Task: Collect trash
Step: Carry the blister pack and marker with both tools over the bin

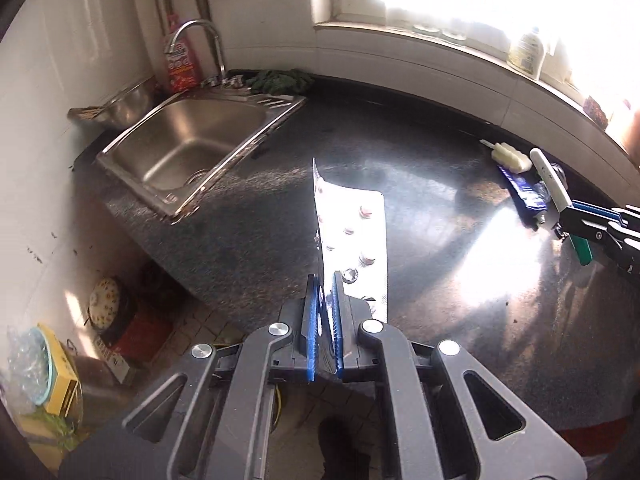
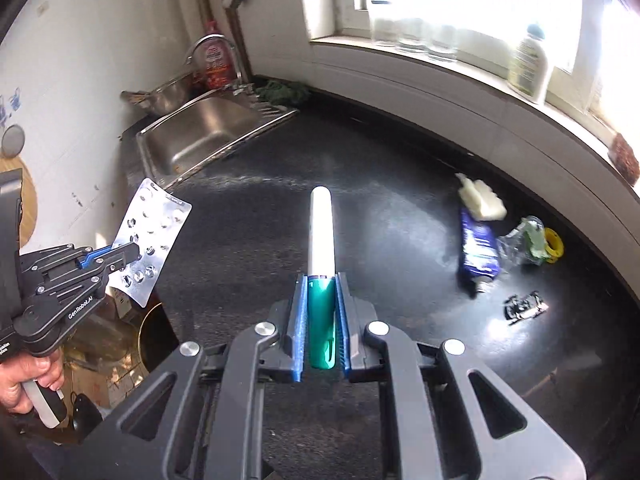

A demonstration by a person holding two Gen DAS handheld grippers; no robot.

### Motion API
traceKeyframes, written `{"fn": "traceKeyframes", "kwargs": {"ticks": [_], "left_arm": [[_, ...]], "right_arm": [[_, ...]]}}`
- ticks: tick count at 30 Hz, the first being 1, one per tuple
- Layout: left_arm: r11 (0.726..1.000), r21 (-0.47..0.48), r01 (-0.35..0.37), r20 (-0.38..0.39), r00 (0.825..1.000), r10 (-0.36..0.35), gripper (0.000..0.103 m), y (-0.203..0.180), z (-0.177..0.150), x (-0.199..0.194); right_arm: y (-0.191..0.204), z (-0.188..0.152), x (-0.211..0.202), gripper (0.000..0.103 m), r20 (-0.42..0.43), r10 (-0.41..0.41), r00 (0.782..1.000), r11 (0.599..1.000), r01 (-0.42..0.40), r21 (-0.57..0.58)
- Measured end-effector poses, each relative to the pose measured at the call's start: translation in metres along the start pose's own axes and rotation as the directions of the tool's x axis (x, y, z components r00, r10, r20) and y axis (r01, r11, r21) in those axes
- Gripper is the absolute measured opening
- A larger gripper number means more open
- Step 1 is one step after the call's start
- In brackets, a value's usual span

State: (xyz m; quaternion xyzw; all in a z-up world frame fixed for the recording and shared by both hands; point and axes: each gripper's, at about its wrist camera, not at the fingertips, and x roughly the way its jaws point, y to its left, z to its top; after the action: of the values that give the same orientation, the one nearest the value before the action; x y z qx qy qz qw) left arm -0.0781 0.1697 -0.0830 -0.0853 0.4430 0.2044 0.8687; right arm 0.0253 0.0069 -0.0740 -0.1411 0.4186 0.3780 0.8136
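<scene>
1. My left tool [image 1: 325, 280] is clamped on a silver blister pack [image 1: 356, 240], gripping its lower edge; the pack stands up from between the blue pads and hangs in the air above the dark worktop [image 1: 400, 140].
2. Several of the pack's blisters look pressed empty, while a few seem to hold pills.
3. My right tool [image 2: 322, 280] is closed on a pen-like marker [image 2: 322, 232]: the pads press on its green barrel, and the white cap end sticks forward, clear of the worktop.
4. In the right wrist view the left tool shows at the left, off the worktop's edge, with my hand [image 2: 24, 384] around its handle.
5. More trash lies on the worktop near the windowsill: a blue squeezed tube [image 2: 478, 248] with a whitish chunk [image 2: 480, 198] touching its far end.
6. Just beside the tube to the right is crumpled clear plastic [image 2: 520, 240], and a small yellow ring [image 2: 554, 244] touches that.
7. A small dark metal clip-like piece [image 2: 524, 306] lies nearer to me, apart from the tube.
8. At the far left of the worktop is a steel sink [image 1: 184, 148] with a curved tap [image 1: 200, 40], a red bottle [image 1: 180, 64] behind it and a dark green cloth [image 1: 280, 80] beside it.
9. A pale bottle [image 2: 528, 64] stands on the windowsill [image 2: 440, 68].
</scene>
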Motion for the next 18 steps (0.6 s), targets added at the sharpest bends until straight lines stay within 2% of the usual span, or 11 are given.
{"fn": "traceKeyframes", "kwargs": {"ticks": [2,5,9,13,16,18], "left_arm": [[0.996,-0.062,-0.058,-0.020,0.998,0.057,0.006,0.032,-0.019,-0.005],[0.976,-0.172,-0.134,-0.072,0.990,0.123,0.006,0.078,-0.052,-0.009],[0.935,-0.276,-0.224,-0.138,0.972,0.192,0.006,0.126,-0.095,-0.015],[0.894,-0.350,-0.279,-0.185,0.956,0.226,0.006,0.162,-0.131,-0.019],[0.878,-0.380,-0.291,-0.207,0.952,0.226,0.006,0.179,-0.153,-0.011],[0.874,-0.399,-0.277,-0.214,0.955,0.205,0.006,0.188,-0.164,0.002]], "right_arm": [[0.037,0.007,0.014,0.014,-0.020,0.065,0.998,0.995,-0.067,-0.072],[0.094,0.012,0.035,0.014,-0.065,0.157,0.986,0.971,-0.166,-0.171],[0.168,0.008,0.059,0.014,-0.145,0.272,0.951,0.912,-0.303,-0.277],[0.233,-0.006,0.082,0.014,-0.243,0.355,0.903,0.849,-0.420,-0.322],[0.267,-0.016,0.101,0.014,-0.290,0.371,0.882,0.819,-0.458,-0.346],[0.285,-0.021,0.117,0.014,-0.323,0.368,0.872,0.815,-0.470,-0.340]]}}
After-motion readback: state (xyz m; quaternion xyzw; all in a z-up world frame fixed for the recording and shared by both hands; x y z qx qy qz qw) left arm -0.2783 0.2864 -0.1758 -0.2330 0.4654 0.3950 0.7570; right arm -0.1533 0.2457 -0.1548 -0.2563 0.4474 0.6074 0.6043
